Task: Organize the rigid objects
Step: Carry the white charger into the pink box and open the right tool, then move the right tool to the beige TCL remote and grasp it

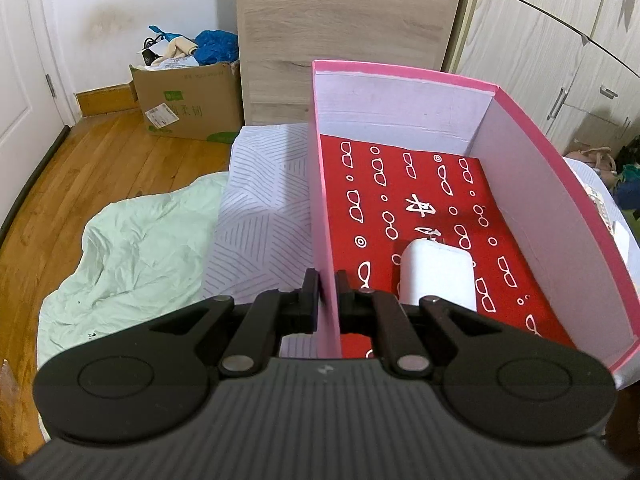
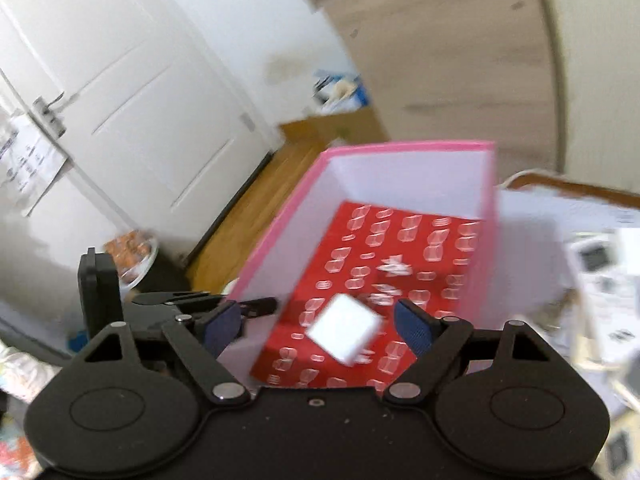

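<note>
A pink box with white inner walls and a red patterned floor stands on the bed. A white charger block lies inside it. My left gripper is shut on the box's left wall. In the blurred right wrist view the same box is below my right gripper, which is open and empty. The white block lies on the red floor between and beyond its blue pads. The left gripper shows at the box's left wall.
A striped sheet and a pale green cloth lie left of the box. A full cardboard box stands on the wood floor by a wooden panel. A white remote control and clutter lie right of the box.
</note>
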